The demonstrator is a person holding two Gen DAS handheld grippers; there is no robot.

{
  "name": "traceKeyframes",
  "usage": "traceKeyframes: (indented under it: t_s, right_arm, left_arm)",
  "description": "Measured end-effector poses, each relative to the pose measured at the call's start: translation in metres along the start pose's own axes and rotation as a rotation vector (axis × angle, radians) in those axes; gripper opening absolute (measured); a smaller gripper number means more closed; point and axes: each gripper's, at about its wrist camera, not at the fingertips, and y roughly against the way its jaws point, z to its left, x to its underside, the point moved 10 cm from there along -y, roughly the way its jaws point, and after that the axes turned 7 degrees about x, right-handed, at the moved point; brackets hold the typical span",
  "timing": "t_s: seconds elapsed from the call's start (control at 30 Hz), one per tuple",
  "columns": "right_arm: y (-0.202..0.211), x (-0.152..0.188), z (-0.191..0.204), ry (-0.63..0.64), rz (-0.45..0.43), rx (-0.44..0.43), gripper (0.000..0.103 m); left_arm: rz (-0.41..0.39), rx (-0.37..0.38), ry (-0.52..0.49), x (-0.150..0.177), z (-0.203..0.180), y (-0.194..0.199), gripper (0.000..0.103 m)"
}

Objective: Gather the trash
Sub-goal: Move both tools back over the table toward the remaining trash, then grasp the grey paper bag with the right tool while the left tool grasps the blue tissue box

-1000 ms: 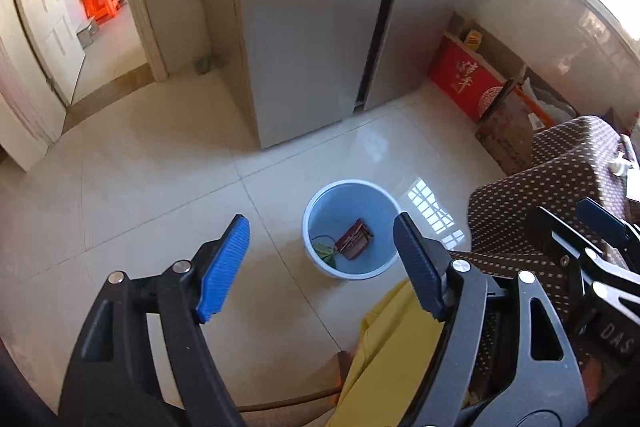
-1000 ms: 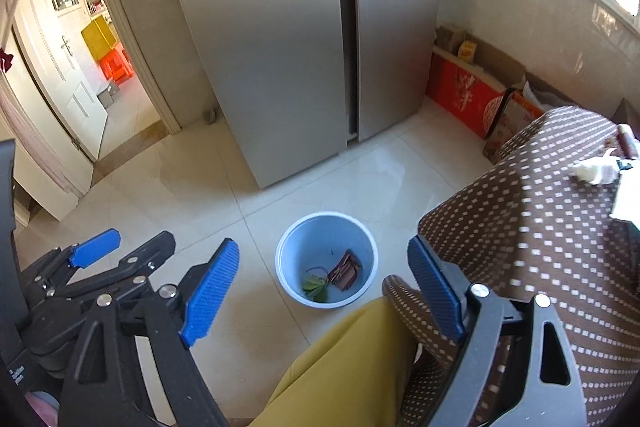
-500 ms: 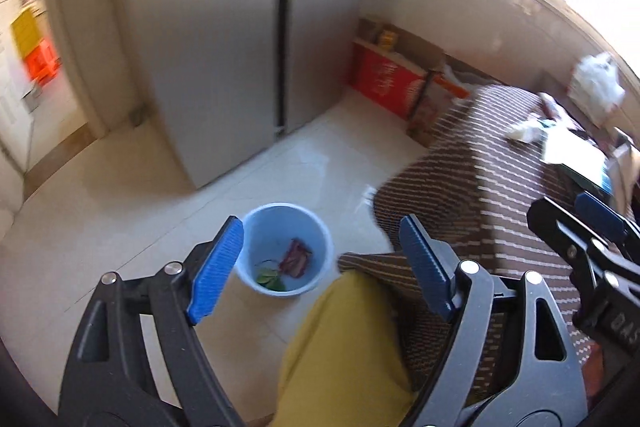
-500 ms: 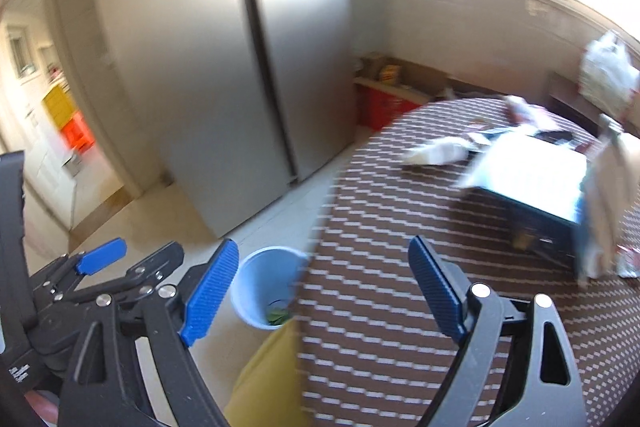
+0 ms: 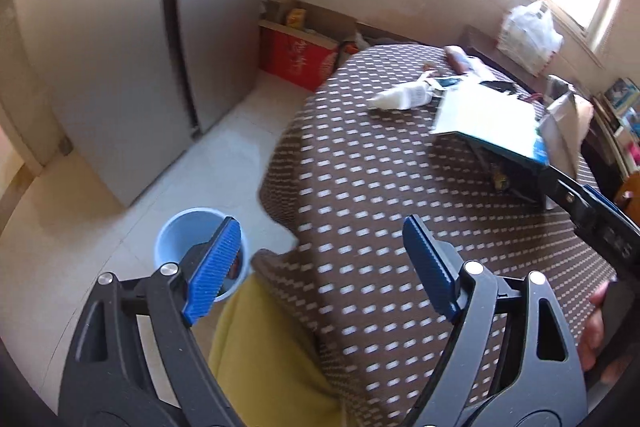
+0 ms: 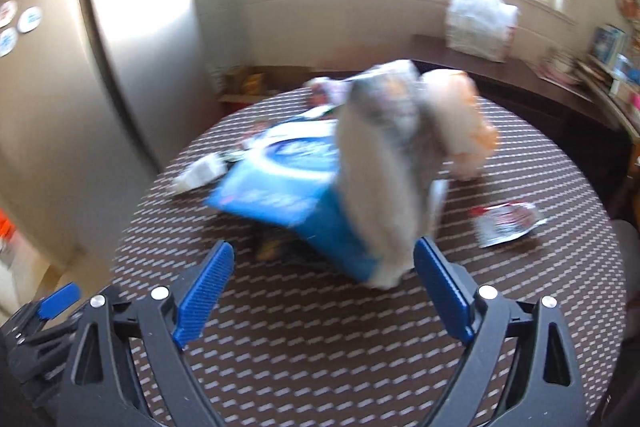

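Two grippers, both spread wide, nothing between pads. Landmark: round table [image 6: 320,339] with brown dotted cloth. Left gripper [image 5: 320,267] hovers at table's near edge; blue bin [image 5: 180,231] on floor beside table, just behind left finger, contents mostly hidden. Right gripper [image 6: 324,287] above table's near part; blue-and-white package [image 6: 288,195] lies on table ahead of it, blurred. White crumpled wrapper [image 5: 404,97] on table's far side, red-and-white wrapper [image 6: 506,221] toward table's right edge.
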Motion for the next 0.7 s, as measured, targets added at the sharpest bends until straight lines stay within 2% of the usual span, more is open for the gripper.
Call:
traceKeyframes:
  t_s: [0.1,0.3,0.53,0.7]
  right_arm:
    - [-0.018,-0.003,-0.015,0.006,0.043,0.061,0.091]
    - [-0.027,-0.015,-0.015,0.002,0.077,0.049,0.092]
    - [-0.012,-0.039,-0.013,-0.021,0.031,0.003,0.097]
    - [-0.023,-0.059,-0.004,0.026,0.016,0.048,0.097]
  left_arm:
    - [-0.003,0.022,-0.022,-0.005,-0.015,-0.003,0.082]
    - [-0.008,0.046,-0.031,-0.009,-0.027,-0.003,0.082]
    - [-0.013,0.053,-0.034,-0.012,-0.027,-0.001,0.083]
    - [-0.012,0.054,-0.025,-0.017,-0.027,-0.004,0.083]
